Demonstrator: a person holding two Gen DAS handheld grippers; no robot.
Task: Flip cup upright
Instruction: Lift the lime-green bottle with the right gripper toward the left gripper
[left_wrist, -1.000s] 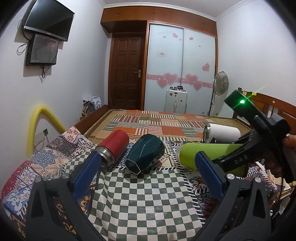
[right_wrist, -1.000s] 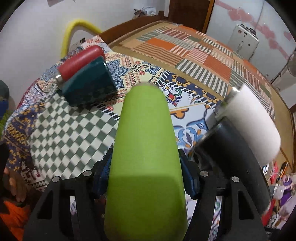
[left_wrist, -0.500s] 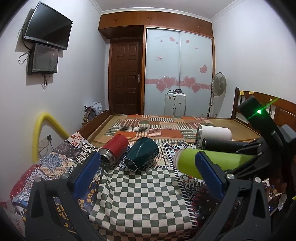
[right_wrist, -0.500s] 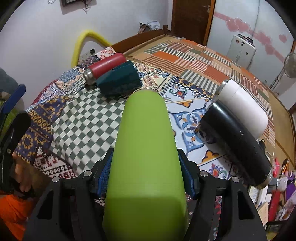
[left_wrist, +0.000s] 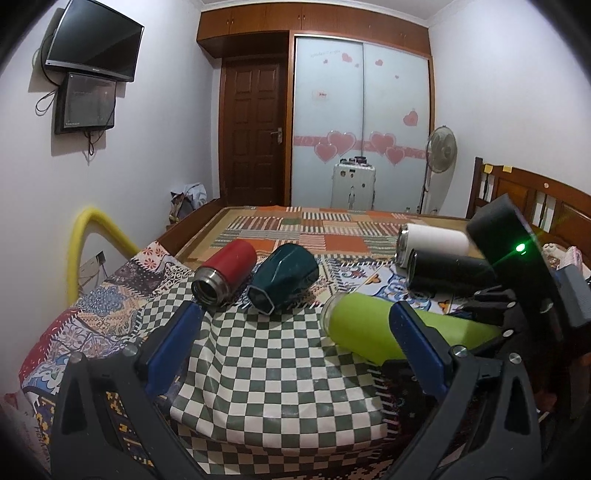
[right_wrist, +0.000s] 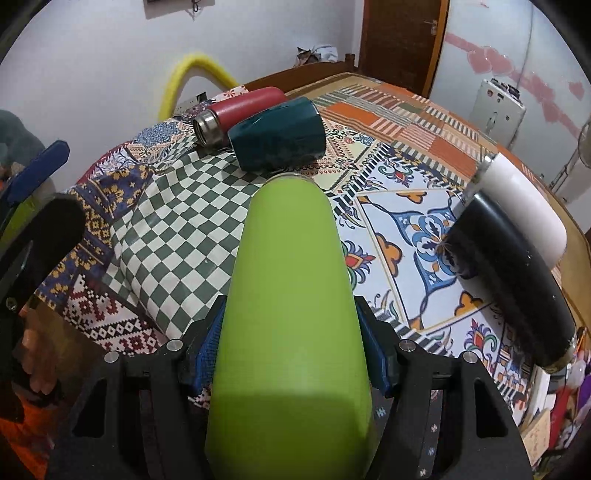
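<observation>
While the right gripper (right_wrist: 291, 354) is clamping the lime-green cup (right_wrist: 291, 295) across its body, with a blue pad pressing on either side, the cup is lying nearly level along the gripper's fingers, its open steel rim pointing away toward the far end of the bed. In the left wrist view the same cup (left_wrist: 388, 328) is hanging just above the checkered cloth (left_wrist: 266, 362), rim slightly raised, so it is not yet upright. Gripping it across the middle rather than at an end is probably meant to let a turn of the wrist swing the base down onto the cloth. The left gripper (left_wrist: 295, 339) is holding nothing, its jaws spread wide, and it is hovering low over the near edge of the cloth, probably keeping out of the way. Four other vessels are lying on their sides: a red flask (left_wrist: 225, 277) and a dark teal cup (left_wrist: 284, 277) are touching each other at the cloth's far edge, and a white tumbler (left_wrist: 436, 242) and a black bottle (left_wrist: 450, 273) are lying side by side on the patterned bedspread (right_wrist: 406, 229) to the right. The open stretch of cloth in front of the green cup looks like the natural landing spot, though soft fabric could let a tall cup tip once released.
</observation>
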